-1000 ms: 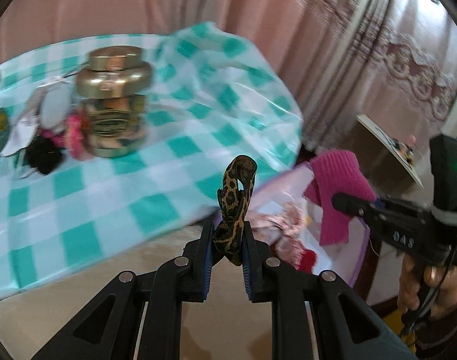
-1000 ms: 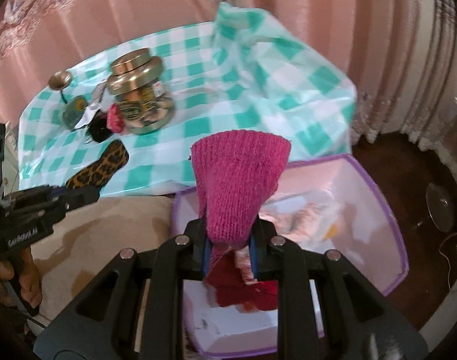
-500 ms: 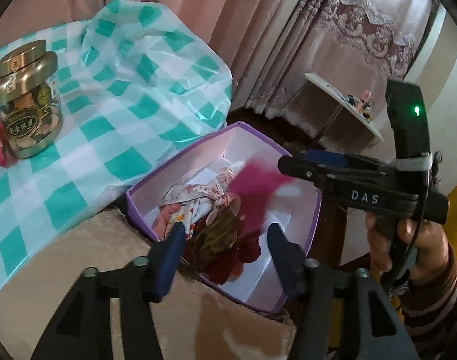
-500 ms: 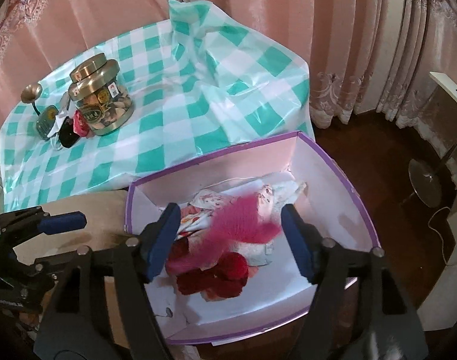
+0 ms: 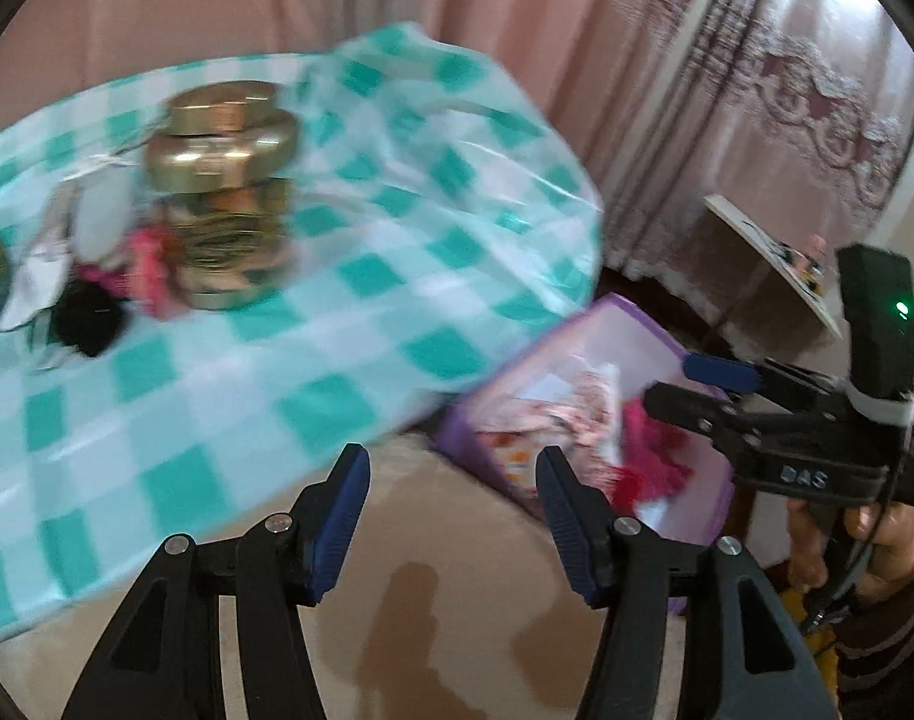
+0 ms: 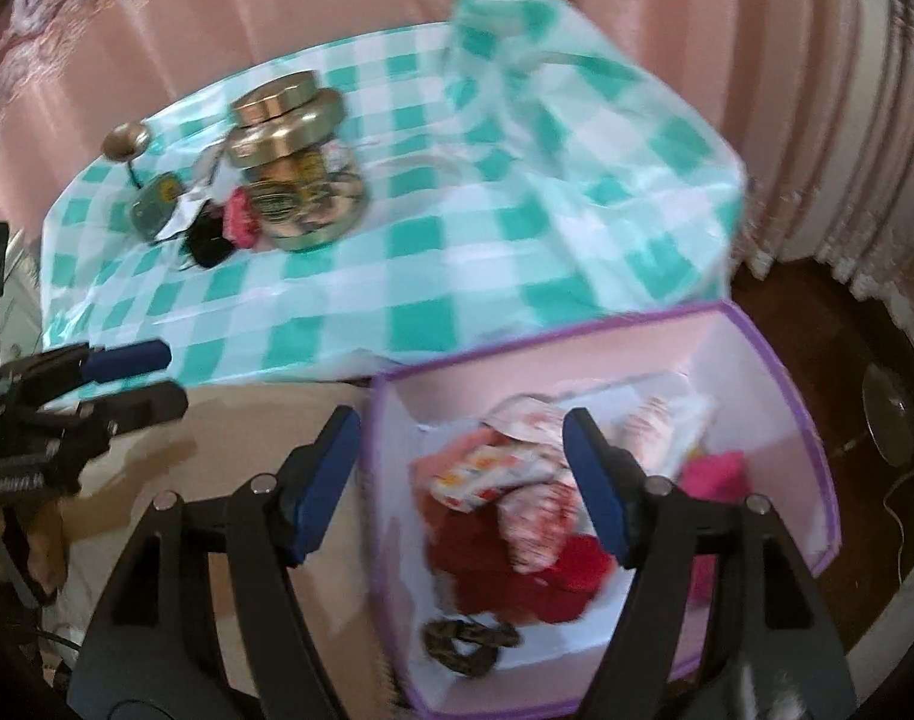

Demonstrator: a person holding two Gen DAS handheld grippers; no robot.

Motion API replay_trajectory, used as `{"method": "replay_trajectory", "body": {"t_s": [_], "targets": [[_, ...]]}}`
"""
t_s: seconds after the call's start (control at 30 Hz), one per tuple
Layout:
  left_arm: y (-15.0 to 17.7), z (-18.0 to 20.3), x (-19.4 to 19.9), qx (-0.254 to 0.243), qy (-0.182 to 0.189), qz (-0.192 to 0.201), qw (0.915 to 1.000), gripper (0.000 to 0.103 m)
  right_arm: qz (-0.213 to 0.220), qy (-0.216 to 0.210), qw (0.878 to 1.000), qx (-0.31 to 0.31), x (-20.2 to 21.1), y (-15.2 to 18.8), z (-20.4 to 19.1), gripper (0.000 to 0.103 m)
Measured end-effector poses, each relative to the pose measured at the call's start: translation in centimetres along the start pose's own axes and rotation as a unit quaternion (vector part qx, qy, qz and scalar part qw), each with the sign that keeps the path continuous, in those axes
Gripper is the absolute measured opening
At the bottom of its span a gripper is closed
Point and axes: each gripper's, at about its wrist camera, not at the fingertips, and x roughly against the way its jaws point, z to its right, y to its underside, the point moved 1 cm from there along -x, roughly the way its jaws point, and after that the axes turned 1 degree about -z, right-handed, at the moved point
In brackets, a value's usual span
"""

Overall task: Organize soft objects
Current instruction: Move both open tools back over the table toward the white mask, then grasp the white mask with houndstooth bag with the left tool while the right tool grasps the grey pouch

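A purple-rimmed box stands beside the table and holds soft things: patterned cloths, red cloth, a pink knit piece and a leopard-print scrunchie. The box also shows in the left wrist view. My left gripper is open and empty over the beige surface left of the box. My right gripper is open and empty above the box's left part. A pink scrunchie and a black one lie on the checked cloth by the jar.
A glass jar with a brass lid stands on the teal checked tablecloth, with a small tin and a spoon beside it. Pink curtains hang behind. A low side table stands at the right.
Both grippers let go: the leopard scrunchie and the pink knit piece dropped into the box. Both grippers have pulled back from the box, and the left view has swung back to the table.
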Motion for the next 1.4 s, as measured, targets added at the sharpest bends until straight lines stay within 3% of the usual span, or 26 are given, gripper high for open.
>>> {"method": "replay_trajectory", "body": {"t_s": [0.2,0.43,0.63,0.87,1.1,1.2,1.4], "targets": [[-0.2,-7.5,2.1,0.047,-0.063,0.017,0.9967,0.059,0.001,-0.039,0.998,0.050,-2.2,-2.2,-6.2,0.073],[-0.7,-15.4,4.6,0.110,-0.107,0.048,0.9870,0.059,0.005,-0.063,0.994,0.094,-4.1,-4.6,-11.9,0.073],[-2.4,-19.7,6.6,0.140,-0.135,0.079,0.9776,0.059,0.022,-0.078,0.992,0.099,-4.5,-7.7,-15.3,0.073],[-6.7,-23.8,8.7,0.168,-0.160,0.118,0.9656,0.059,0.065,-0.092,0.985,0.127,-4.5,-13.1,-20.1,0.078],[-8.8,-28.2,6.7,0.205,-0.160,0.122,0.9579,0.061,0.077,-0.103,0.979,0.161,-6.8,-16.0,-24.0,0.079],[-9.3,-30.1,4.8,0.222,-0.158,0.119,0.9546,0.069,0.077,-0.110,0.977,0.167,-8.2,-16.6,-25.0,0.079],[-9.1,-33.6,-0.2,0.261,-0.157,0.089,0.9485,0.073,0.077,-0.120,0.975,0.171,-10.8,-17.1,-25.9,0.079]]}}
